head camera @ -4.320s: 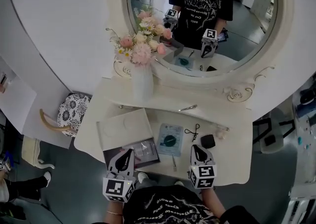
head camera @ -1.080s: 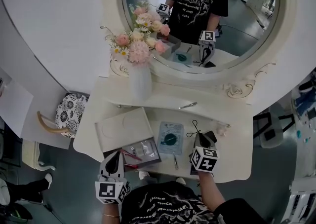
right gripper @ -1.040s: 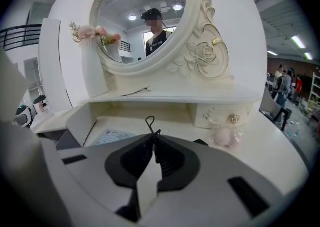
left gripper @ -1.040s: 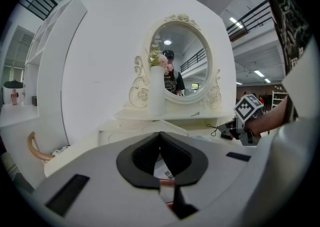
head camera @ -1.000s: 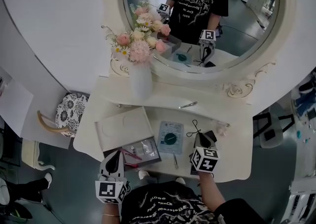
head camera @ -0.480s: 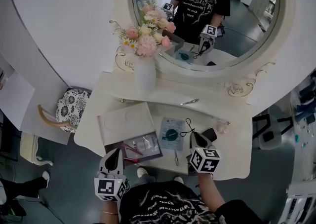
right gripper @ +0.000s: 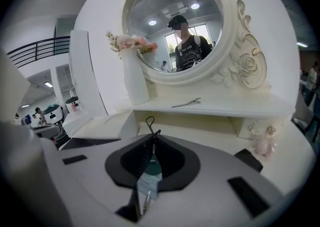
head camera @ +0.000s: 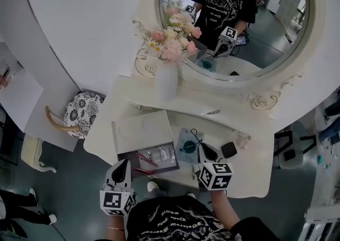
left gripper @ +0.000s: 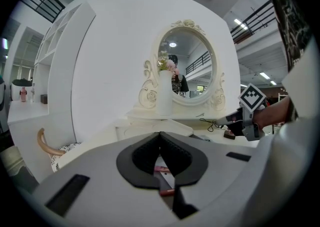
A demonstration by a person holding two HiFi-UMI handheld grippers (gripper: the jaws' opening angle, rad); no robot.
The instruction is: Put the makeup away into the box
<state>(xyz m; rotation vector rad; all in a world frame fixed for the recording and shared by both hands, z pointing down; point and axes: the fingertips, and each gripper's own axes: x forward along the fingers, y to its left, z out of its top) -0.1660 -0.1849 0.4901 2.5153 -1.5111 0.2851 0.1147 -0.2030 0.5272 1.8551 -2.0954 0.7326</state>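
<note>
Head view: your right gripper [head camera: 201,148] holds the eyelash curler [head camera: 194,135] over the teal packet [head camera: 187,144]. In the right gripper view its jaws are pinched on the curler's stem, and the wire loop stands up past the tips. Your left gripper [head camera: 125,162] hovers at the near edge of the open box [head camera: 159,168], its jaws pressed together on nothing.

The box sits left of the curler, with its white lid [head camera: 139,128] folded back toward the vase [head camera: 166,80]. A pink-red stick [head camera: 144,158] and some clear pieces lie inside. The packet lies between the curler and the box.

A black compact [head camera: 228,149] sits just right of your right gripper, with a small pink trinket [head camera: 243,140] beyond it. A hair clip [head camera: 211,112] rests on the raised shelf.

All of this is on a cream dressing table [head camera: 249,173] under an oval mirror [head camera: 297,49] that reflects you. A patterned stool [head camera: 79,115] stands to the left on the grey floor.
</note>
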